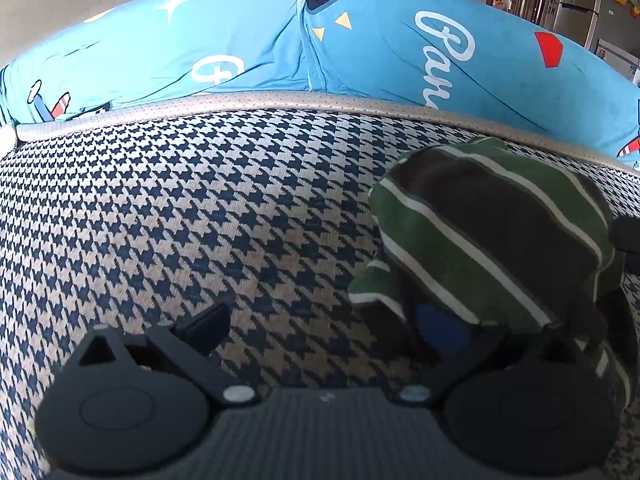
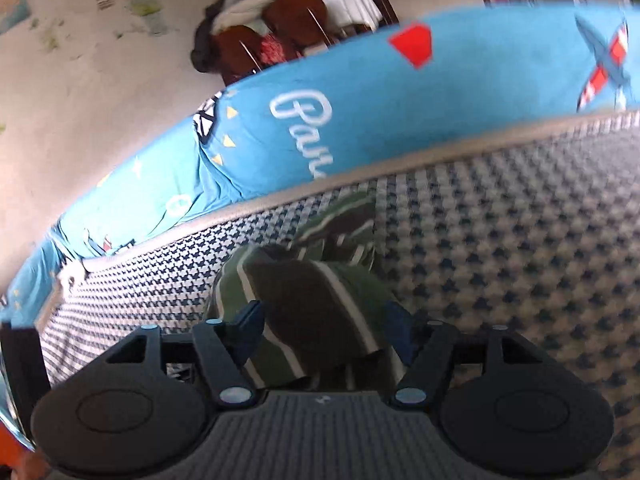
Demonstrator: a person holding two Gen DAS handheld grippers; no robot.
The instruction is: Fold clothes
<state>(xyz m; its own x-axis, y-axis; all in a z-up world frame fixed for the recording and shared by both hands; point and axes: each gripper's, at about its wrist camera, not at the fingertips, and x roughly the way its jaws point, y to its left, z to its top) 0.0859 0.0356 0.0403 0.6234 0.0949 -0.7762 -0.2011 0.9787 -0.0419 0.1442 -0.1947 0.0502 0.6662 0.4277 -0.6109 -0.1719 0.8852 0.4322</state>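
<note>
A green, black and white striped garment lies bunched on the houndstooth seat, at the right of the left wrist view. My left gripper stands wide open. Its left finger is bare over the seat, and the garment's edge drapes over its right, blue-padded finger. In the right wrist view the same garment sits between the fingers of my right gripper. Those jaws stand apart on either side of the folded bundle, and the pads do not press on it.
A blue printed cushion backs the seat behind a grey piped edge. The houndstooth seat stretches bare to the right of the garment. Brown chairs stand by the far wall, and a fridge at the back right.
</note>
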